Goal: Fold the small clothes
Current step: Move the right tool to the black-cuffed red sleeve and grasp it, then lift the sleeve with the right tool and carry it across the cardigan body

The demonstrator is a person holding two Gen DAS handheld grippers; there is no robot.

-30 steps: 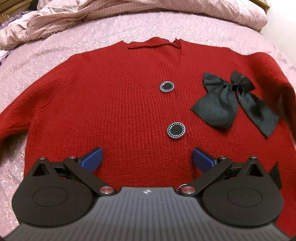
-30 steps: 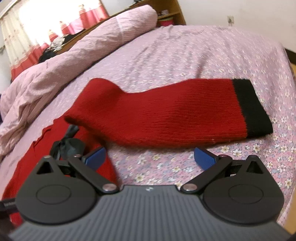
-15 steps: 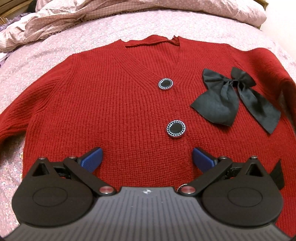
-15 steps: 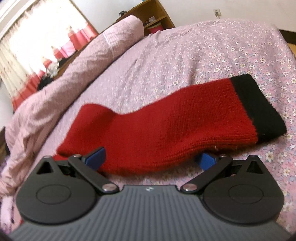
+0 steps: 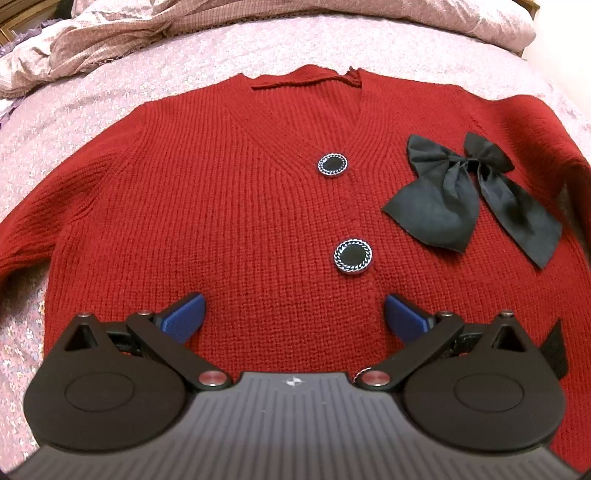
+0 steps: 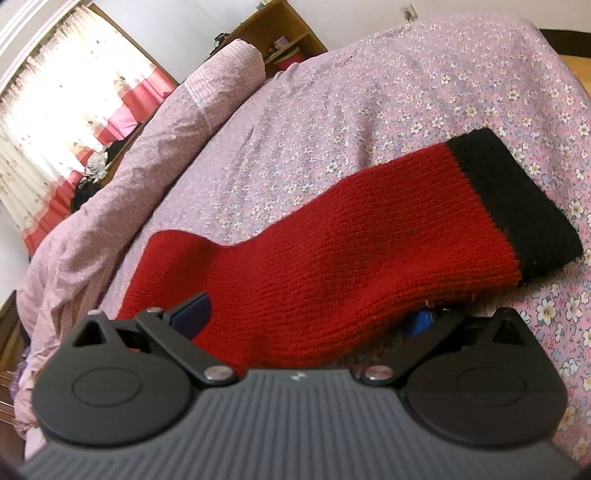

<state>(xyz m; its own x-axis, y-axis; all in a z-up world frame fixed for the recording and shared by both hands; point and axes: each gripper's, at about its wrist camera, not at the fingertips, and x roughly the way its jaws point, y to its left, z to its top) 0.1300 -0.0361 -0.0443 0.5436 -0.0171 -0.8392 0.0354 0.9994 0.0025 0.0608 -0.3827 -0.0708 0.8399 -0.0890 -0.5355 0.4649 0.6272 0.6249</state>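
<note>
A red knit cardigan (image 5: pixel 229 206) lies flat and face up on the bed, with two black buttons (image 5: pixel 352 256) and a black bow (image 5: pixel 458 195) on its right chest. My left gripper (image 5: pixel 295 317) hovers open over the cardigan's lower front, nothing between its blue pads. In the right wrist view the cardigan's red sleeve (image 6: pixel 351 254) with a black cuff (image 6: pixel 517 206) stretches out to the right. My right gripper (image 6: pixel 310 321) stands open with the sleeve's near edge between its fingers; the right pad (image 6: pixel 419 325) is partly under the knit.
A pink floral bedsheet (image 6: pixel 369 92) covers the bed. A rumpled pink duvet (image 5: pixel 122 40) lies along the far side. A curtained window (image 6: pixel 62 122) and a wooden shelf (image 6: pixel 280 33) stand beyond the bed. The bed's edge drops off at the right.
My right gripper has moved forward and down onto the sleeve, so the sleeve's edge now sits between its fingers. My left gripper has crept slightly closer over the cardigan.
</note>
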